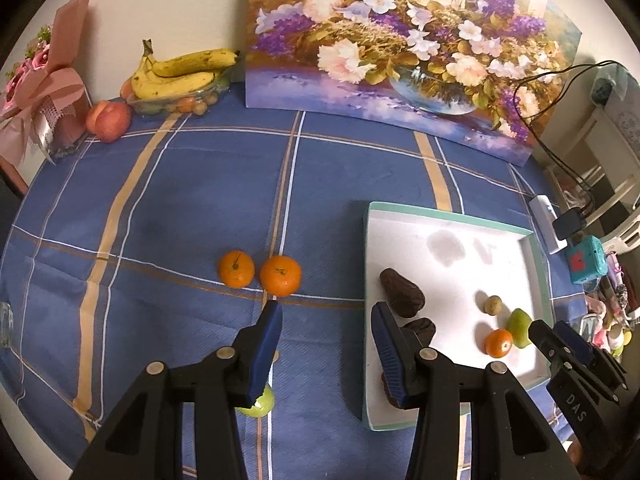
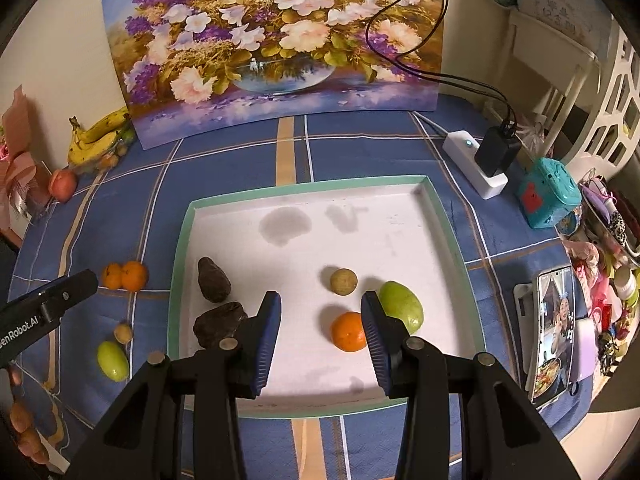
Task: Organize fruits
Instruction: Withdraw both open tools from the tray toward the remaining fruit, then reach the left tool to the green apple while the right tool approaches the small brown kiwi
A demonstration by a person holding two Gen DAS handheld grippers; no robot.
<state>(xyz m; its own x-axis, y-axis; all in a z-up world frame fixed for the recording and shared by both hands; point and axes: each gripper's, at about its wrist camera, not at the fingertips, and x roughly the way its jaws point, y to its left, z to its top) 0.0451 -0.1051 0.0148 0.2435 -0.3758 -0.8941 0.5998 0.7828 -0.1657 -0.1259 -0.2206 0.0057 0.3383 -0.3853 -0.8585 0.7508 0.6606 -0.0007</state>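
My left gripper [image 1: 326, 308] hangs open over the blue cloth with nothing between its fingers. Two oranges [image 1: 280, 275] lie just beyond it. A green fruit [image 1: 262, 404] shows partly behind its left finger. To the right stands the white tray [image 1: 448, 216]. My right gripper [image 2: 320, 300] is open above the tray [image 2: 304, 188], holding nothing. An orange [image 2: 349, 332] and a green fruit [image 2: 402, 306] lie by its right finger, with a small tan ball fruit [image 2: 343, 281] further in. Two dark avocados [image 2: 214, 280] sit at the tray's left.
On the cloth left of the tray lie two oranges [image 2: 124, 276], a small tan fruit [image 2: 123, 333] and a green fruit [image 2: 113, 355]. Bananas in a glass dish [image 1: 180, 76] and a peach [image 1: 109, 121] stand at the back left. A flower painting [image 1: 400, 48] leans on the wall. A power strip [image 2: 474, 164] and a phone [image 2: 554, 332] lie right.
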